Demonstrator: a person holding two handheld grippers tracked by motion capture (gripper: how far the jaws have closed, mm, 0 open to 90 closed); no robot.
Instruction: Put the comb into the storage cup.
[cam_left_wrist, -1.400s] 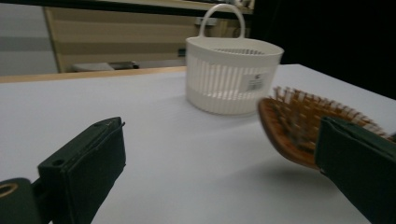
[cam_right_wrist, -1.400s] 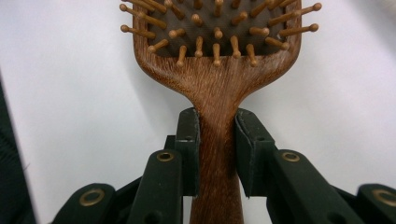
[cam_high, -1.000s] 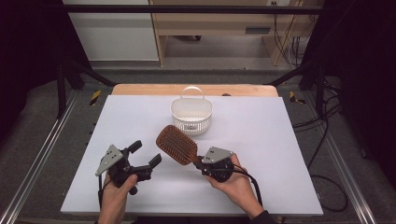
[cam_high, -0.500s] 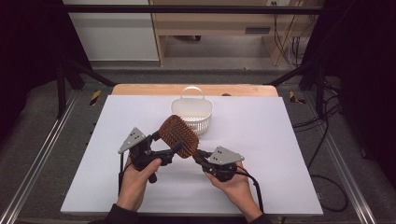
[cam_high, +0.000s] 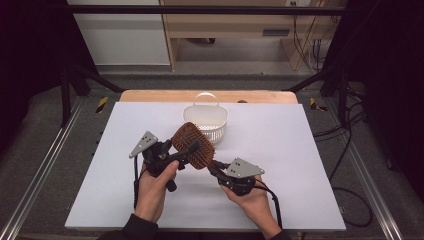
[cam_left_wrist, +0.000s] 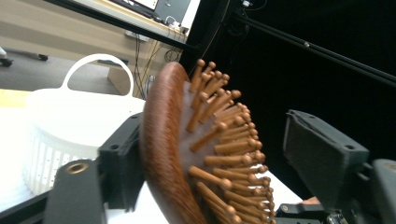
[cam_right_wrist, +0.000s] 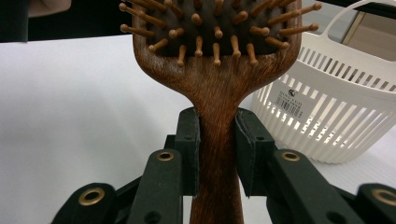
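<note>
High view: we logged the right hand-held gripper clamping the hairbrush handle, head raised before the basket for handover.
Left gripper view: the left hand-held gripper, its jaws just closing, straddled the head, one pad touching its back, the other clear of the bristles.
Right gripper view: pads pinched the handle.

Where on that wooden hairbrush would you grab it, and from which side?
By the handle, from its free end, as the right gripper does: the hairbrush narrows there to flat, smooth sides. The wide head carries pegs, so the left gripper straddles it with its far pad still apart.
</note>
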